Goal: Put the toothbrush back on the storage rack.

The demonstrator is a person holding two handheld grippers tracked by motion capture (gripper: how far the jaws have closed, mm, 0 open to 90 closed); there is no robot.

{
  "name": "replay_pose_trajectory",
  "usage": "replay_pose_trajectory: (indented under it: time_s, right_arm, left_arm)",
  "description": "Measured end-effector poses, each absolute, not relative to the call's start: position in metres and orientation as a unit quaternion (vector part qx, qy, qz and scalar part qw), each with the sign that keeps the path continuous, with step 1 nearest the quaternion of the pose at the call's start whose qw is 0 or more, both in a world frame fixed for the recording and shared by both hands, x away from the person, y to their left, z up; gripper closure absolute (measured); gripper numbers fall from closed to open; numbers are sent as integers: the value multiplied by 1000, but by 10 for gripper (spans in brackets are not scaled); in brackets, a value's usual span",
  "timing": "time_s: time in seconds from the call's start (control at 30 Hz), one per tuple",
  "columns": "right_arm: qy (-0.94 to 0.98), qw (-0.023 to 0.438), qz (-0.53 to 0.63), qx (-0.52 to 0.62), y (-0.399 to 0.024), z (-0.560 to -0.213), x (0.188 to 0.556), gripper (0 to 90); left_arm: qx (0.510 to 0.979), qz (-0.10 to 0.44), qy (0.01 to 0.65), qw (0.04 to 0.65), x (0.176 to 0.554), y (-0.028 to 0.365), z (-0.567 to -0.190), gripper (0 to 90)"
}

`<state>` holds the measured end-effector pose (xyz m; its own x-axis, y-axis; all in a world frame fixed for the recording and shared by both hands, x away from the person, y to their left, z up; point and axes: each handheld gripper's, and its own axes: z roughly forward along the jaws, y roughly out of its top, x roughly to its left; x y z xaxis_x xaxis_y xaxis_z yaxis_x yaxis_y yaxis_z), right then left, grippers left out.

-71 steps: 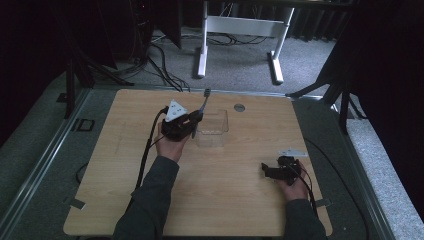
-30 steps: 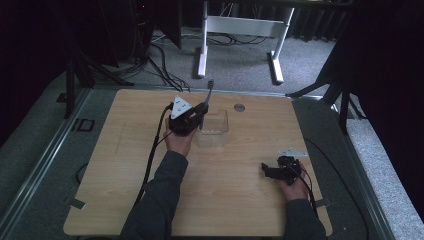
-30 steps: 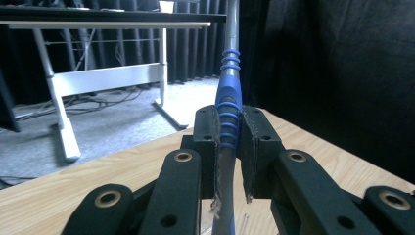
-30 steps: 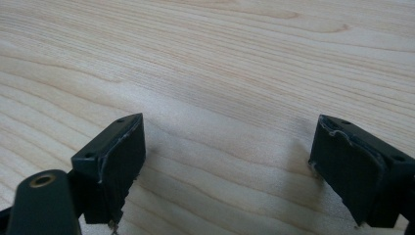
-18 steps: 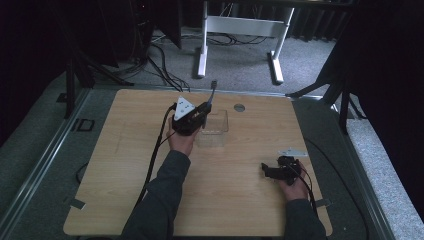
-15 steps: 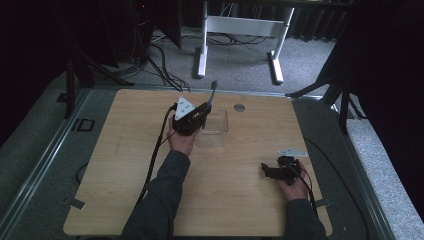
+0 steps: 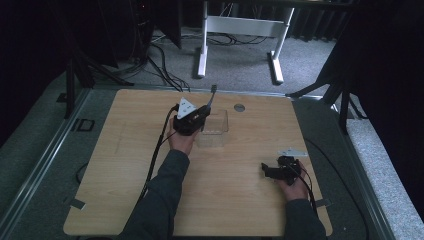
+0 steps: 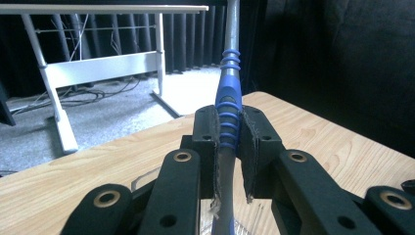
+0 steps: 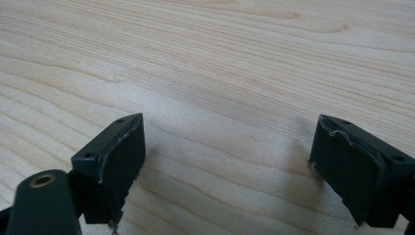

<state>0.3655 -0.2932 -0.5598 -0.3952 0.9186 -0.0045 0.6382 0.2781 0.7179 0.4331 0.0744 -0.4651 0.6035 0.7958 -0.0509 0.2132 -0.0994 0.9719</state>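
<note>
Over the clear box (image 7: 212, 131) | left gripper (image 8: 229, 128) pinches a blue-handled tool (image 8: 229, 105), tip up | right gripper (image 9: 225, 156) spread, idle on table (image 9: 244, 58) | advice: lower tool slowly, level, inside walls before releasing.

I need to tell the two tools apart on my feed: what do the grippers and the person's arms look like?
Both grippers are black. The left gripper has blocky jaws with frayed dark pads and brass-coloured rivets; in the high view it carries a grey three-cornered plate and trails a black cable. The right gripper has the same black jaws and a grey plate. The person wears dark grey sleeves.
</note>
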Motion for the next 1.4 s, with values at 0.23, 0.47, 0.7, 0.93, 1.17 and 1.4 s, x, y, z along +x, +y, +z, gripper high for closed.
replay_pose_trajectory:
  time_s: [0.23, 0.47, 0.7, 0.93, 1.17, 1.4]
  right_arm:
    - [769, 216, 325, 506, -293, -560, 365, 127]
    - [769, 216, 325, 506, -293, -560, 365, 127]
    - [769, 216, 325, 506, -293, -560, 365, 127]
    - [769, 216, 325, 506, -293, -560, 365, 127]
    - [769, 216, 325, 506, -293, -560, 365, 127]
    - [769, 216, 325, 506, -293, -560, 365, 127]
  left_arm:
    - [707, 256, 363, 550, 436, 75, -470, 781]
    - [716, 248, 364, 542, 437, 75, -474, 781]
    - [729, 236, 365, 529, 438, 72, -480, 780]
    - [741, 235, 363, 514, 437, 69, -483, 781]
    - [754, 234, 362, 495, 435, 66, -484, 783]
    - [770, 236, 358, 473, 434, 64, -486, 782]
